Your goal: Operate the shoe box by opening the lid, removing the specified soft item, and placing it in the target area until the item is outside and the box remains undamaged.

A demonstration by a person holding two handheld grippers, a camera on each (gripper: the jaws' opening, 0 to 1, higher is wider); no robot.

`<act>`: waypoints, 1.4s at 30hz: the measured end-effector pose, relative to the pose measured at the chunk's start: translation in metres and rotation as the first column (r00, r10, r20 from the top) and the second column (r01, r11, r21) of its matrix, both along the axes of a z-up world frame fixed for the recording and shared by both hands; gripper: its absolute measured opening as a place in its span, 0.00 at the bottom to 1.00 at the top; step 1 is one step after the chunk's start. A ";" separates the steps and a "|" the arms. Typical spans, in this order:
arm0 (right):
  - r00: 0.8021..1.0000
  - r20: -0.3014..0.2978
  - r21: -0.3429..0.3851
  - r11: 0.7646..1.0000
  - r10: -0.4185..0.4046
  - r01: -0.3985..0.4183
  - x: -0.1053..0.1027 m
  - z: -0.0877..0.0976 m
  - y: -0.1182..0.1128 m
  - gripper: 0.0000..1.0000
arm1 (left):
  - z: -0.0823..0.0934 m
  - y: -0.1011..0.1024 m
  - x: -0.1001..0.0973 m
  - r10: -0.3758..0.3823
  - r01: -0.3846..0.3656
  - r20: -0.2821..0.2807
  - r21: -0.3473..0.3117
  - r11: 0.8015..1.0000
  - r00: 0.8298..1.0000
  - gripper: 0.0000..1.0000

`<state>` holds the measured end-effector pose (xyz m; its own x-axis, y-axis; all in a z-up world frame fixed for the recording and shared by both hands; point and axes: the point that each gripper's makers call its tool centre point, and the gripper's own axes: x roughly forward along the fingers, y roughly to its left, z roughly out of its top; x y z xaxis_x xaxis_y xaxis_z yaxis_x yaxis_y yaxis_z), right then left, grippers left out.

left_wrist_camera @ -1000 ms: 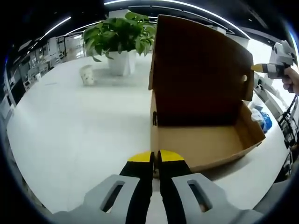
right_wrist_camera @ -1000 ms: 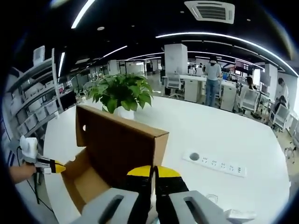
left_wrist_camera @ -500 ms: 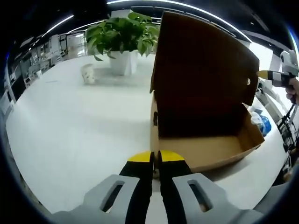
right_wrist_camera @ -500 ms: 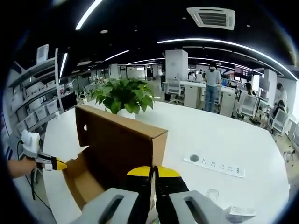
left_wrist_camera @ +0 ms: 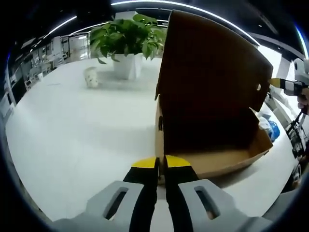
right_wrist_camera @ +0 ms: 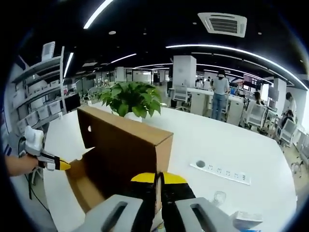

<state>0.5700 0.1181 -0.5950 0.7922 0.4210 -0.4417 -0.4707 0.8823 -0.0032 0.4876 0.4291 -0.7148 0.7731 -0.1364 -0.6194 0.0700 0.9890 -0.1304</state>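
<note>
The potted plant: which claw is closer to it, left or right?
Hard to tell. The potted plant stands past the open box; the left claw and right claw both sit at the box, on opposite sides.

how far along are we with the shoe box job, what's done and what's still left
Done: the lid of the cardboard shoe box stands raised, and the box looks intact. In hand: both the left hand-held gripper and the right hand-held gripper are shut and sit at the box's edges; whether they pinch it is unclear. Left: no soft item shows in the visible part of the box or on the white table, so removal and placing remain.
</note>
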 end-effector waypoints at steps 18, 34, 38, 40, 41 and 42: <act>1.000 0.014 -0.003 1.000 0.019 -0.019 -0.022 -0.009 0.003 0.00 | 0.004 -0.005 -0.007 -0.014 0.014 0.010 0.005 1.000 1.000 0.03; 1.000 -0.002 0.011 1.000 0.012 -0.012 -0.043 -0.019 0.005 0.00 | 0.005 -0.004 -0.005 -0.032 0.032 0.014 0.019 0.999 0.999 0.03; 1.000 -0.004 0.015 1.000 0.010 -0.010 -0.047 -0.022 0.006 0.00 | 0.005 -0.004 -0.004 -0.036 0.035 0.014 0.025 0.999 0.999 0.03; 1.000 -0.004 0.007 1.000 0.015 -0.015 -0.049 -0.023 0.006 0.00 | 0.005 -0.004 -0.004 -0.040 0.040 0.015 0.031 0.999 0.999 0.04; 1.000 -0.005 0.006 1.000 0.015 -0.015 -0.050 -0.023 0.006 0.00 | 0.005 -0.003 -0.003 -0.042 0.042 0.016 0.035 0.999 0.999 0.04; 1.000 -0.004 0.006 1.000 0.016 -0.016 -0.051 -0.024 0.006 0.00 | 0.006 -0.003 -0.003 -0.043 0.043 0.017 0.038 0.998 0.999 0.04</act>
